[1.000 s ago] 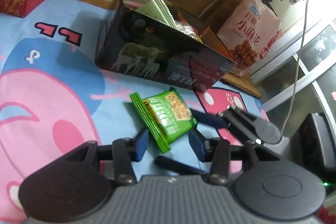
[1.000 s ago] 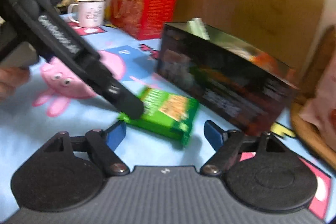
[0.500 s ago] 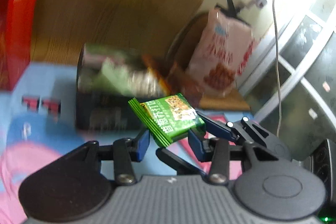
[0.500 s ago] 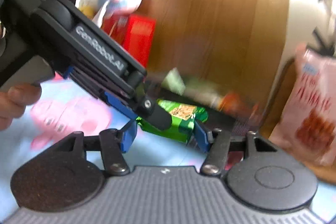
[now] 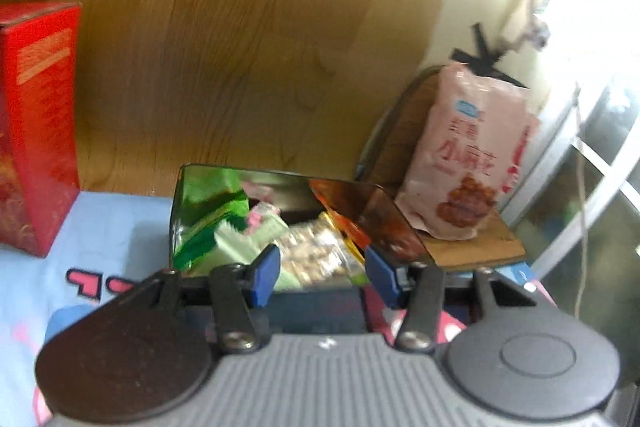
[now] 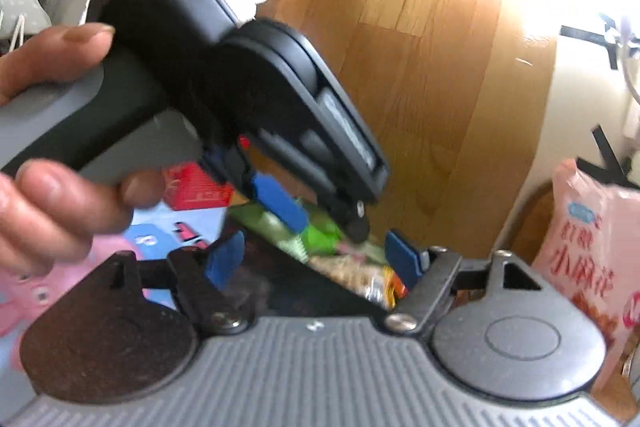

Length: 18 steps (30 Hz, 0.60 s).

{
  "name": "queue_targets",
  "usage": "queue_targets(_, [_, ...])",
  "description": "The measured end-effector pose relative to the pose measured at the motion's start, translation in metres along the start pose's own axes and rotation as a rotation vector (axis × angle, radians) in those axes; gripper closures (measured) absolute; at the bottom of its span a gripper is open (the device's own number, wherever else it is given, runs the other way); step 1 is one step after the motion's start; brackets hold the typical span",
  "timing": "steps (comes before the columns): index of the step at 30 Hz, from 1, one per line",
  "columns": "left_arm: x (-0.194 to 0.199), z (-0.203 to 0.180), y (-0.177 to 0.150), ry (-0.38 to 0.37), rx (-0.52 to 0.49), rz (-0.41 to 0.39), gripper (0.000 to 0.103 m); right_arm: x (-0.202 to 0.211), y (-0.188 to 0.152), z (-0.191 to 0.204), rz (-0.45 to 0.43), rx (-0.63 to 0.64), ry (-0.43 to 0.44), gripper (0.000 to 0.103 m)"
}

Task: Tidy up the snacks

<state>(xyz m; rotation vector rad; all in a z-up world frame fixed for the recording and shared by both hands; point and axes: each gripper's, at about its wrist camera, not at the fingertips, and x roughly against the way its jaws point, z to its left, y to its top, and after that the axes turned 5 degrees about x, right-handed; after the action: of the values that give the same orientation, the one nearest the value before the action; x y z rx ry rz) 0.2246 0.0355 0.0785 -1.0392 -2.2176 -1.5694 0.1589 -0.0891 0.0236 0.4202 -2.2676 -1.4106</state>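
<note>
The dark open-topped snack box (image 5: 324,311) stands on the blue cartoon cloth, holding green packets (image 5: 212,223) and several other snacks (image 5: 312,251). My left gripper (image 5: 318,273) hovers just above the box's near rim, open and empty. In the right wrist view the left gripper (image 6: 320,223) is seen from the side over the box, its blue pad (image 6: 280,207) above the green packets (image 6: 320,239). My right gripper (image 6: 314,259) is open and empty, close to the box's near side (image 6: 280,291).
A tall red carton (image 5: 36,131) stands at the left. A pink snack bag (image 5: 468,155) leans at the right on a wooden board (image 5: 476,251); it also shows in the right wrist view (image 6: 592,239). A wooden panel rises behind. A cable hangs at the right.
The left gripper carried the green snack packet up from the cloth to above the box, then opened; the packet has left its jaws. The right gripper rose and widened.
</note>
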Motion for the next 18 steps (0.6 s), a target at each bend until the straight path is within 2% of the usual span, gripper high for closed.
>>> queue_targets(3, [0.023,0.0,-0.021,0.024,-0.021,-0.019,0.053,0.024,-0.009,0.003,0.017,-0.051,0.014,0.023])
queue_targets(8, [0.052,0.001,-0.058,0.141,-0.047,-0.026,0.053,0.062,-0.024,-0.005,0.044,-0.211,0.015,0.023])
queue_targets(12, [0.063,-0.005,-0.086,0.259,-0.048,0.007,0.052,0.081,-0.027,-0.034,0.1,-0.456,0.039,0.023])
queue_targets(14, [0.067,-0.009,-0.098,0.29,-0.048,0.014,0.05,0.087,-0.026,-0.058,0.12,-0.615,0.045,0.023])
queue_targets(18, [0.075,-0.019,-0.116,0.333,-0.044,0.017,0.042,0.119,-0.032,-0.077,0.113,-0.833,0.057,0.022])
